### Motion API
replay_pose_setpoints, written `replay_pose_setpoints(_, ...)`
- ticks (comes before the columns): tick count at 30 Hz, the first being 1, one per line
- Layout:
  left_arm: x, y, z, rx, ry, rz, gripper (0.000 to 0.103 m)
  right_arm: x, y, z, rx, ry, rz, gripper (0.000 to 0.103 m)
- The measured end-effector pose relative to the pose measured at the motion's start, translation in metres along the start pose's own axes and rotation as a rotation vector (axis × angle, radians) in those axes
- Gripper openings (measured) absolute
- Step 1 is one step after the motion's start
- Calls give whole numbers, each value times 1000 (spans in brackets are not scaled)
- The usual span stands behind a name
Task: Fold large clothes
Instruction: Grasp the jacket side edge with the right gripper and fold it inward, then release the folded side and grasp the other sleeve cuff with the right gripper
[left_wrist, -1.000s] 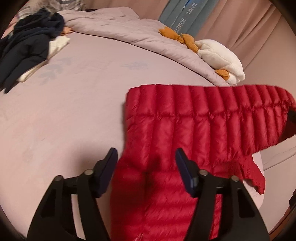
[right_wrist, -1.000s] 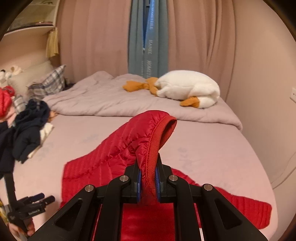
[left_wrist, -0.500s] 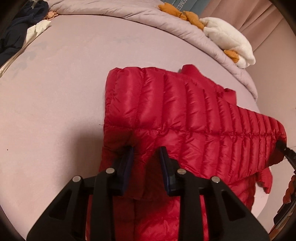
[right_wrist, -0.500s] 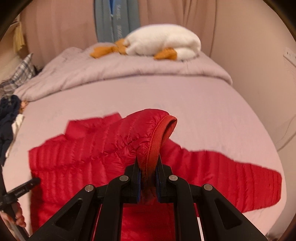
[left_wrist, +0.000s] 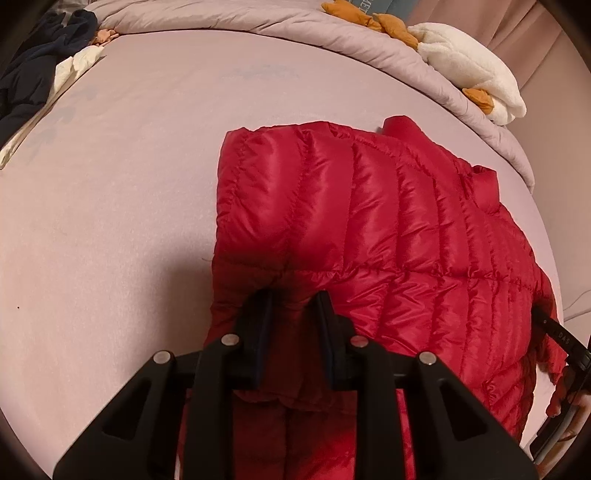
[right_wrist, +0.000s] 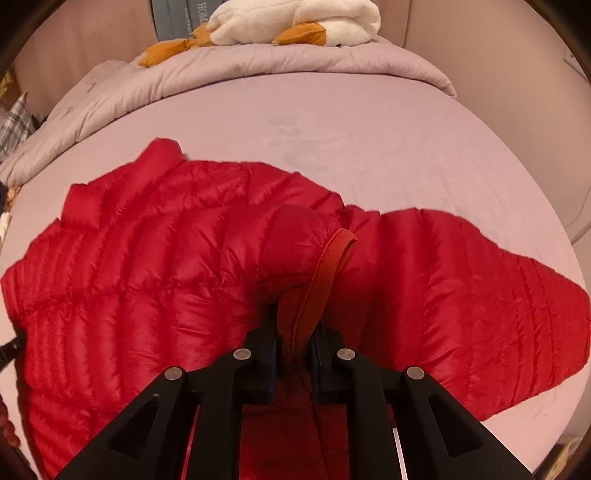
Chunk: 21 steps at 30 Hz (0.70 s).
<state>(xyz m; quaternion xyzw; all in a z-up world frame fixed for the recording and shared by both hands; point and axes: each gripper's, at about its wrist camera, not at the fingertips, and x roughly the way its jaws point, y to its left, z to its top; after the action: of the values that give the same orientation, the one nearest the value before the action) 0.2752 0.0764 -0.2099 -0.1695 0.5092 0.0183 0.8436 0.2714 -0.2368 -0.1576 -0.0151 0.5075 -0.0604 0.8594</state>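
Observation:
A red quilted down jacket (left_wrist: 369, 229) lies spread on the pale pink bed sheet (left_wrist: 110, 203). My left gripper (left_wrist: 293, 306) is shut on a fold of the jacket at its near left edge, with a sleeve folded across the body. In the right wrist view the same jacket (right_wrist: 147, 258) fills the middle. My right gripper (right_wrist: 293, 325) is shut on the sleeve cuff (right_wrist: 332, 258), held just above the jacket body. The other sleeve (right_wrist: 480, 295) lies stretched out to the right.
A bunched pink duvet (left_wrist: 295, 29) runs along the far side of the bed, with a white and orange plush toy (left_wrist: 469, 62) on it. Dark clothes (left_wrist: 33, 74) are piled at the far left. The bed's edge (right_wrist: 576, 236) lies to the right.
My left gripper has closed on the jacket's edge. Both grippers have come lower and nearer the bed, and the held sleeve has dropped onto the jacket body.

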Motion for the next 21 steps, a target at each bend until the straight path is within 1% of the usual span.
replay_pose_setpoints(4, 1, -1, 1, 2, 2, 5, 25, 8, -6, -5, 30, 13, 21, 13)
replay_pose_setpoints(8, -4, -3, -2, 25, -13, 18, 24, 7, -12, -8, 53, 1, 37, 13)
replay_pose_setpoints(9, -6, -4, -3, 24, -14, 17, 26, 3, -15, -10, 63, -8, 46, 15)
replay_pose_setpoints(10, -11, -5, -4, 19, -16, 13, 27, -1, -19, -11, 73, -13, 50, 22)
replay_pose_setpoints(11, -15, -4, -5, 15, -18, 6, 35, -8, -25, -12, 87, -23, 52, 26)
replay_pose_setpoints(12, -20, -5, -7, 14, -22, -4, 43, -13, -30, -13, 95, -36, 52, 34)
replay_pose_setpoints(13, -25, -6, -8, 13, -26, -11, 47, -18, -34, -14, 99, -47, 48, 40)
replay_pose_setpoints(15, -40, -8, -11, 13, -49, -20, 63, -32, -45, -17, 96, -72, 40, 43)
replay_pose_setpoints(16, -46, -9, -12, 12, -61, -19, 65, -39, -51, -19, 97, -82, 34, 46)
replay_pose_setpoints(18, -63, -12, -15, 11, -90, -20, 76, -53, -57, -21, 95, -111, 1, 51)
replay_pose_setpoints(20, -82, -16, -20, 8, -119, -35, 84, -70, -64, -27, 86, -148, -20, 52)
replay_pose_setpoints(21, -90, -18, -21, 7, -132, -42, 86, -76, -65, -29, 87, -161, -22, 52)
